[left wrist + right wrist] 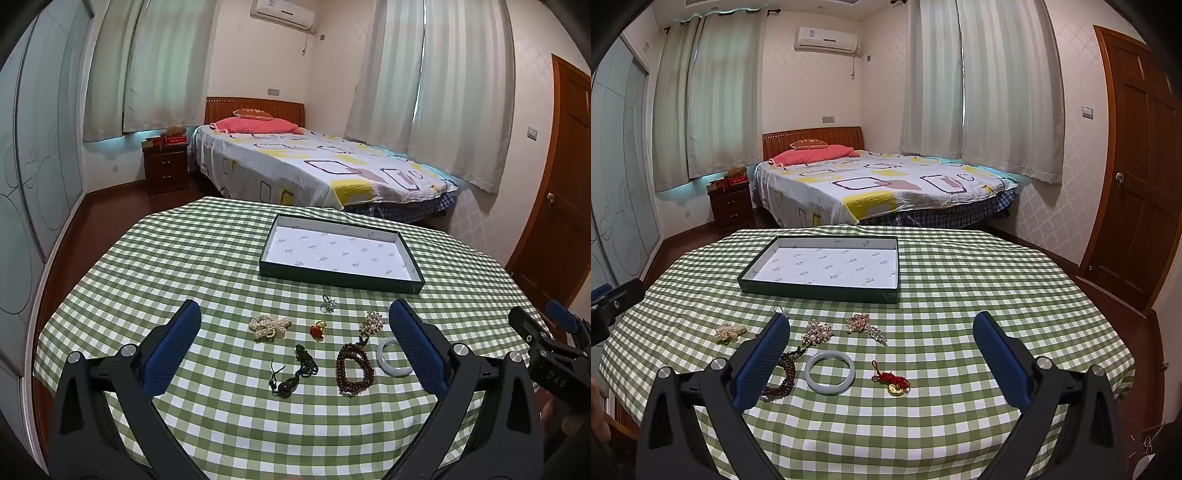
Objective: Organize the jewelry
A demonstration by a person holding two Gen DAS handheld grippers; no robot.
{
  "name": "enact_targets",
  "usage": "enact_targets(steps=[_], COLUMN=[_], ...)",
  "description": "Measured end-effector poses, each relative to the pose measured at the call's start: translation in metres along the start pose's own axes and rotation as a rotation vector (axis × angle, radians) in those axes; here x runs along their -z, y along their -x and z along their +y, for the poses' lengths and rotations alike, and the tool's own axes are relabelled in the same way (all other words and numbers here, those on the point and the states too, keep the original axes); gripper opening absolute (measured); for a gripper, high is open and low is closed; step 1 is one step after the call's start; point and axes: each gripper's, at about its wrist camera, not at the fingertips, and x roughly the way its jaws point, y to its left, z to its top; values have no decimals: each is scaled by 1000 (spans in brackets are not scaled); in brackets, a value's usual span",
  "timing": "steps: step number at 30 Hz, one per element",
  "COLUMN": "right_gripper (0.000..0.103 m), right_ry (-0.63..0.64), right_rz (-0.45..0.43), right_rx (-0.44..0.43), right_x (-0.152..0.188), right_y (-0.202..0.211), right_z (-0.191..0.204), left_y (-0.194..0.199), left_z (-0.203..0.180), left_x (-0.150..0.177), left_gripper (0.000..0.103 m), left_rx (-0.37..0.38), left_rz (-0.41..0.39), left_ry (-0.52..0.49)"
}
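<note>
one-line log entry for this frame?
phase: pre-grasp | left hand-held gripper: open, empty | right hand-held gripper: open, empty | dark-rimmed shallow tray: empty | pale jade bangle: on checked tablecloth

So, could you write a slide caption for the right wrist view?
Open right tongs hover over a pale jade bangle on the green checked tablecloth, before the empty dark green tray.

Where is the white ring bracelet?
The pale jade bangle lies flat on the checked tablecloth, between the dark bead bracelet and red knotted charm.
</note>
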Motion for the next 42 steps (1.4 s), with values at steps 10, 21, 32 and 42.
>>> enact_targets(steps=[10,21,32,42], right_gripper=[97,97,97,97], right_ry=[-3,-1,-1,-2], right_rz=[-2,1,0,-1], right_rx=[1,1,1,1], right_x=[0,0,0,0], right_y=[1,0,0,0], right_z=[0,0,0,0], left_y=[0,0,1,1], left_z=[-2,-1,-2,-3], left_x=[3,1,0,0], left_gripper=[99,99,99,99], left_rx=[1,-1,8,9], left_rz=[1,1,2,0], left_ry=[8,4,3,-2])
